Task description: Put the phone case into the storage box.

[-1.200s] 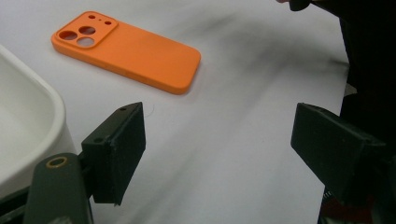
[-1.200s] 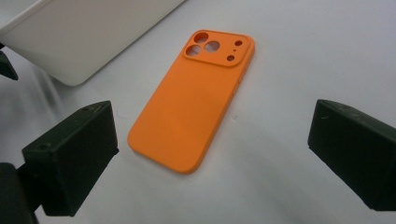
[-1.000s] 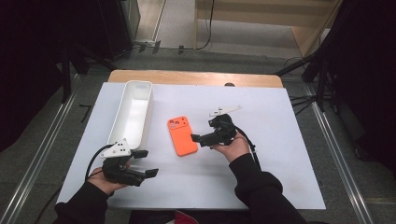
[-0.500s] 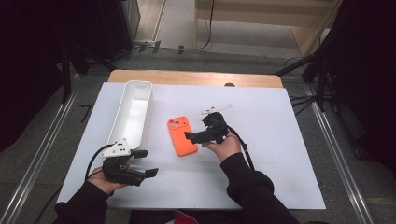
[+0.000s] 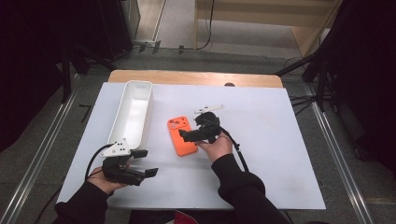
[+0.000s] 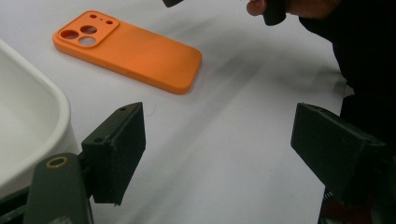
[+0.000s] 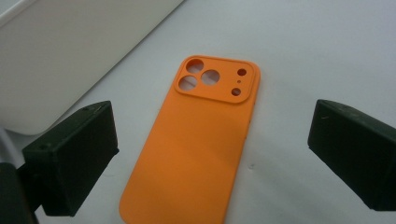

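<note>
Left gripper (image 5: 142, 162) rests at the near table edge, jaws apart, empty. Right gripper (image 5: 183, 135) hovers with jaws spread over the flat orange silicone phone case (image 5: 181, 136), mid-table. Long white plastic tray (image 5: 122, 122) lies left of the case.

Taking the orange phone case (image 5: 181, 136) as landmark: the long white bin (image 5: 132, 113) lies just beside it on its left, walling off that side. The right gripper (image 5: 183, 135) hangs over its right edge, jaws wide apart. Beyond the case's right and near sides the white table (image 5: 275, 154) lies bare. The left gripper (image 5: 146, 163), jaws parted, sits near its lower-left.
</note>
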`<state>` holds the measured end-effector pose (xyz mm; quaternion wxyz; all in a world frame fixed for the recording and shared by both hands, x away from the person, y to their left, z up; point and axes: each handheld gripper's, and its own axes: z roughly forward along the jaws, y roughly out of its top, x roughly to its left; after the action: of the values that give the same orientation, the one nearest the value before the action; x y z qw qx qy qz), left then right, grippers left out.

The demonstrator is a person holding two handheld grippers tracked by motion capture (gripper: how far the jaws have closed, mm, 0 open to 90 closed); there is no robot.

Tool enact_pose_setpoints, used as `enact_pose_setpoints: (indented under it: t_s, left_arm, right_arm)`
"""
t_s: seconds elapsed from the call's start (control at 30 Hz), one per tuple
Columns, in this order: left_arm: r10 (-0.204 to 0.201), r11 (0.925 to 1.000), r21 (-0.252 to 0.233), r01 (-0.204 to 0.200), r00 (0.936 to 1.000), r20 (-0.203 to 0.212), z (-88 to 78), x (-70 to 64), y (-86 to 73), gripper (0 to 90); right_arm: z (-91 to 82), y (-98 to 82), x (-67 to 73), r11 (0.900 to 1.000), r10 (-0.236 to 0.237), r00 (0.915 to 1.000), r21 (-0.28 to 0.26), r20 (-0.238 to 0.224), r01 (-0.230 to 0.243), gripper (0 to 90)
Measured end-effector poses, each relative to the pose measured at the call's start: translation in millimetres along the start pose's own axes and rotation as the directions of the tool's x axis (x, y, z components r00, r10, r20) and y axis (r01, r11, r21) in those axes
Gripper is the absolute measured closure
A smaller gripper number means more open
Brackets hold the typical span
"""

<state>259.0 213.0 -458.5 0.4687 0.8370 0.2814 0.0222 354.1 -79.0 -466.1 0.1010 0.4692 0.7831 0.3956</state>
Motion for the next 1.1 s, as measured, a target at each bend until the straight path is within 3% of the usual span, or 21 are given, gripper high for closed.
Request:
enact_pose_setpoints:
  t_s: [0.23, 0.5, 0.9, 1.1]
  left_arm:
    - [0.000, 1.0000, 0.000, 0.000, 1.0000, 0.000, -0.2, 0.1, -0.1, 17.9]
    - [-0.001, 1.0000, 0.002, 0.001, 1.0000, 0.001, -0.2, 0.3, -0.1, 17.9]
    - [-0.002, 1.0000, 0.008, 0.002, 1.0000, 0.002, -0.2, 0.5, -0.4, 17.9]
    - [-0.005, 1.0000, 0.006, 0.005, 1.0000, 0.003, -0.3, 0.5, -0.3, 17.9]
  right_arm:
    - [6.7, 2.0, 8.2, 0.999, 0.032, 0.9993, -0.002, 0.019, -0.032, 0.6]
    - [16.5, 1.5, 17.3, 0.999, 0.033, 0.9973, -0.002, 0.065, -0.033, 0.6]
    - [30.4, -1.9, 26.4, 0.997, 0.081, 0.9935, -0.001, 0.080, -0.081, 0.6]
    - [33.3, -1.8, 30.5, 0.997, 0.071, 0.9934, 0.003, 0.091, -0.071, 0.6]
